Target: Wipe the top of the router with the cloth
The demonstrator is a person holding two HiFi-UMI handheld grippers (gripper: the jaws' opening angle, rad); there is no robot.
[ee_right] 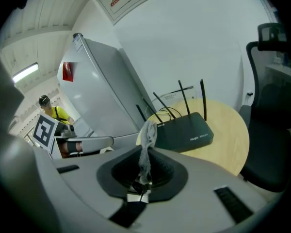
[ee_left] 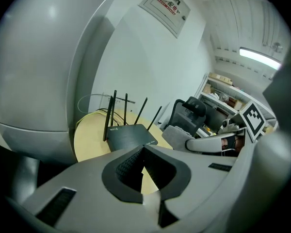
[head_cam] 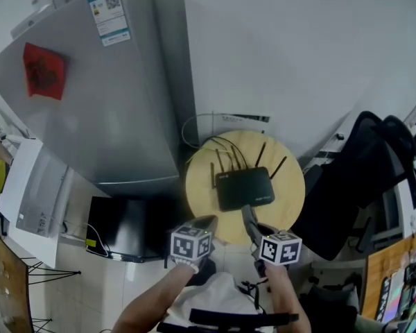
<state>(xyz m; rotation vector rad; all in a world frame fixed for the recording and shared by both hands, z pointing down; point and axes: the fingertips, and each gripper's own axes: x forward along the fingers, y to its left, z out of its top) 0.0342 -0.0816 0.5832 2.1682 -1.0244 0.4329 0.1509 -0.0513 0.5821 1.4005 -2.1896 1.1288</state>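
Note:
The black router (head_cam: 244,188) with several upright antennas lies flat on the round wooden table (head_cam: 201,179). Both grippers hover at the table's near edge, short of the router. My right gripper (head_cam: 249,216) is shut on a grey cloth (ee_right: 149,131), which sticks up as a thin bunch from between its jaws (ee_right: 145,152). Beyond the cloth sits the router (ee_right: 184,130). My left gripper (head_cam: 209,221) is shut with nothing in it; its jaw tips meet (ee_left: 143,148) in front of the router (ee_left: 131,136). From the left gripper view the cloth (ee_left: 177,136) shows at the right gripper's tip.
A tall grey fridge (head_cam: 104,103) stands close against the table's left side. A black office chair (head_cam: 360,179) is at the right. A dark flat box (head_cam: 121,231) lies on the floor by the fridge. Cables (head_cam: 218,144) loop behind the router.

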